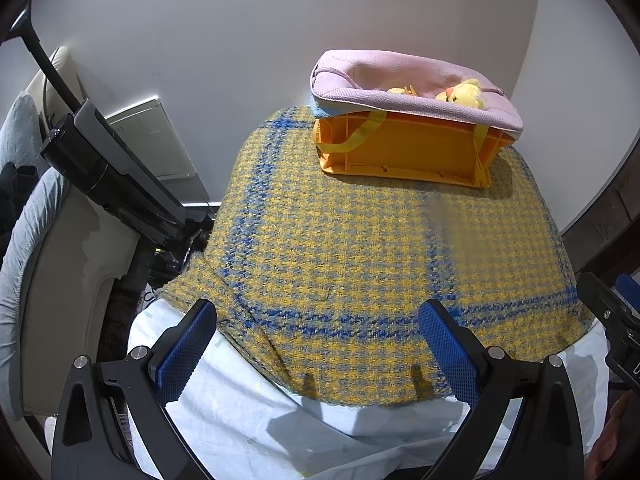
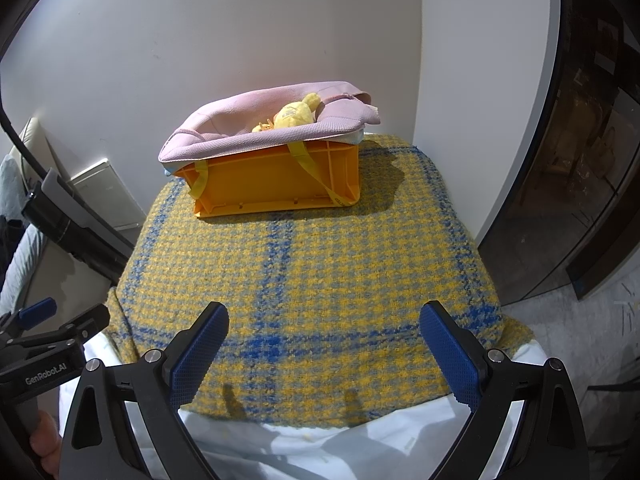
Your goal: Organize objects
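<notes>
Looking along my left gripper [image 1: 316, 344], I see its jaws spread wide and holding nothing, hanging over the near edge of the checked cloth [image 1: 360, 260]. My right gripper [image 2: 324, 348] is the same: spread, empty, low over the near edge. The orange crate [image 1: 404, 148] sits at the far end of the cloth by the wall, with a pink bag [image 1: 400, 80] draped over its top and a yellow plush toy [image 1: 464, 94] lying inside the bag. From the left gripper the crate lies at about one o'clock; from the right gripper it lies at about eleven o'clock, so it sits between the two, well apart from both. Its long side runs across my view, roughly nine to three. I judge neither hand clearly nearer; the toy sits toward the crate's right end, which favours the right gripper
</notes>
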`<state>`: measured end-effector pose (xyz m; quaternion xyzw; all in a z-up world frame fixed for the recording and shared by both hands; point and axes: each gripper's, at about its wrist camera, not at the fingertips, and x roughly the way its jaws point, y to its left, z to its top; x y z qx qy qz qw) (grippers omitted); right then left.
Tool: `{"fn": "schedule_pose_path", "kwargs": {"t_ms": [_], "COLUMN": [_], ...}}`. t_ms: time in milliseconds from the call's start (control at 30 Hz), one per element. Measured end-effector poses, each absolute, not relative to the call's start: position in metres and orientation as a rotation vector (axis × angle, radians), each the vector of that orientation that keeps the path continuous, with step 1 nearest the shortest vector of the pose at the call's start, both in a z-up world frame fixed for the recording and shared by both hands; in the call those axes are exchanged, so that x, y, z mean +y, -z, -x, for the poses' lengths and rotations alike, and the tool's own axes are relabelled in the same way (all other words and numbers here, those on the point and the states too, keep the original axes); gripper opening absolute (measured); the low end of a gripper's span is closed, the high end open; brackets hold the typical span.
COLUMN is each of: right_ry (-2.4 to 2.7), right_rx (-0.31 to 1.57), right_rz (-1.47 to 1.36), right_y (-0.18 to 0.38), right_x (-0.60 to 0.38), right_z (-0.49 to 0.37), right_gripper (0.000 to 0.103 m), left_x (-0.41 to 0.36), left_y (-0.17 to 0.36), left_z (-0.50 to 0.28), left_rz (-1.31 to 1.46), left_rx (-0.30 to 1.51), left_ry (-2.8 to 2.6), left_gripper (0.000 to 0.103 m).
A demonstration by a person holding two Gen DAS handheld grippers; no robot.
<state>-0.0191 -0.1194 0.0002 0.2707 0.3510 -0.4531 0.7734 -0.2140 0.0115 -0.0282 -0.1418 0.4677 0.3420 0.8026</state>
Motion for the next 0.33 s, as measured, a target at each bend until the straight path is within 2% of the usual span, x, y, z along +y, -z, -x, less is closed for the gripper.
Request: {"fn": "schedule_pose_path", "kwargs": {"t_ms": [333], "right_ry": [0.984], "right_rx": [0.758], "right_rz": [-0.585], "right_y": [-0.0007], "right_x": [-0.1187], "right_z": [0.0184], "right_gripper": [0.097], "left_x": [0.0076], "left_y": [0.0273], "left_z": [0.2111], "left_rz": [0.266], "left_rx": [1.007], "left_ry": [-0.702], "left_gripper": [0.103]}}
